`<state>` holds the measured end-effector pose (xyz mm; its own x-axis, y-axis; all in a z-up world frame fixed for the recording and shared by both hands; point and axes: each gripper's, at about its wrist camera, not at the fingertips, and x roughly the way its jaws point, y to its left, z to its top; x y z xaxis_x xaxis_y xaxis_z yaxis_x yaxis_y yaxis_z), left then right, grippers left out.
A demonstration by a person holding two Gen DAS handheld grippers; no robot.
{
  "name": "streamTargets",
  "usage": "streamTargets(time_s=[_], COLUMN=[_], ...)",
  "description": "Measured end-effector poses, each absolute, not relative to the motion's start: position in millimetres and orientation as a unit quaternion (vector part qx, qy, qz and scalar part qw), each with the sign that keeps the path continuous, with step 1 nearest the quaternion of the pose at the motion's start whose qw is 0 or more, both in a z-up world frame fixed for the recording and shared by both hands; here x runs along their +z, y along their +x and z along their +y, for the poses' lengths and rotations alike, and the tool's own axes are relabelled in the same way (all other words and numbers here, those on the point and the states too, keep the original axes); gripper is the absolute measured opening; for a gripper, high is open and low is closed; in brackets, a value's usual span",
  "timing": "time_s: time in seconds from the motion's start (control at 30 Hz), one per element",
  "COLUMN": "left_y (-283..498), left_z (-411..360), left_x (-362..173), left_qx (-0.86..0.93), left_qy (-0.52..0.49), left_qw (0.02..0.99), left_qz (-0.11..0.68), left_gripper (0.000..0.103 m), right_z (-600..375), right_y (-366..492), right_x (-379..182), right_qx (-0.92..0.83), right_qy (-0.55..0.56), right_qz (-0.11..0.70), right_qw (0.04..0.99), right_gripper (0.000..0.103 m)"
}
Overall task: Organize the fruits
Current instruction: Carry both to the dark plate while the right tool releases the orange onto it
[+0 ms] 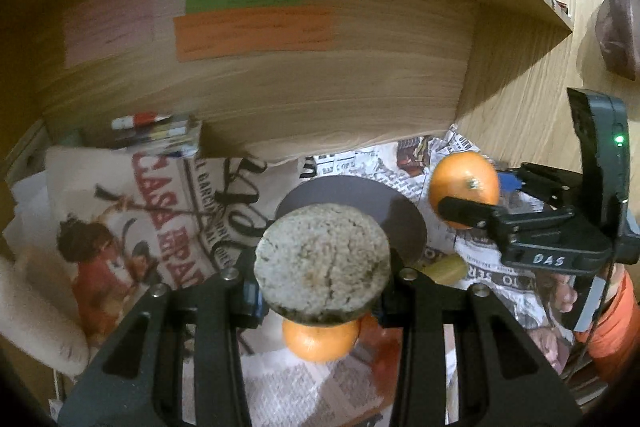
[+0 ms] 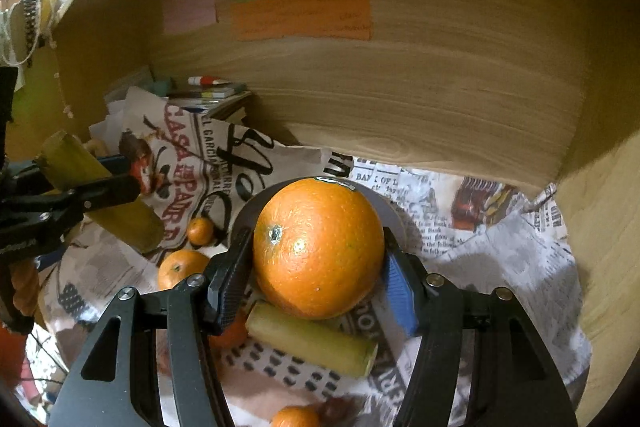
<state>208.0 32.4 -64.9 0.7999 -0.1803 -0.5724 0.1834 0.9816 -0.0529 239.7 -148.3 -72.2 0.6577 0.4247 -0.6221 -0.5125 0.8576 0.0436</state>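
My left gripper [image 1: 322,275] is shut on a yellow-green stalk piece [image 1: 322,267]; I see its pale cut end head-on, and in the right wrist view it shows as a long cylinder [image 2: 96,187] held at the left. My right gripper [image 2: 318,251] is shut on a large orange [image 2: 318,247], held above a dark round plate [image 2: 396,215]. The same orange shows in the left wrist view [image 1: 464,185] between the right gripper's fingers [image 1: 466,211]. The plate [image 1: 404,223] lies just beyond the stalk's end. A second stalk piece [image 2: 312,341] lies on the newspaper below the orange.
Small mandarins lie on the newspaper [image 2: 500,259]: one [image 2: 180,267], a smaller one [image 2: 200,230], one at the bottom [image 2: 294,417], one under the left gripper [image 1: 320,343]. A printed bag [image 2: 200,163] and books [image 2: 208,95] sit at the back left. Wooden walls [image 2: 400,87] enclose the space.
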Motion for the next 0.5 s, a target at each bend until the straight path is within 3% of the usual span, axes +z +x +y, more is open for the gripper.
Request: streamTargets(time_s=[0.5], left_y=[286], left_z=[3], left_x=[-98], left_qx=[-0.139], left_qy=[0.007], left_qw=[0.921], left_qz=[0.364], left_gripper=[0.038], right_z=[-135], right_y=[301], right_x=[-103], right_qx=[0.243], right_qy=[-0.101], right_qz=[0.377], right_qw=[0.888], right_gripper=[0.057])
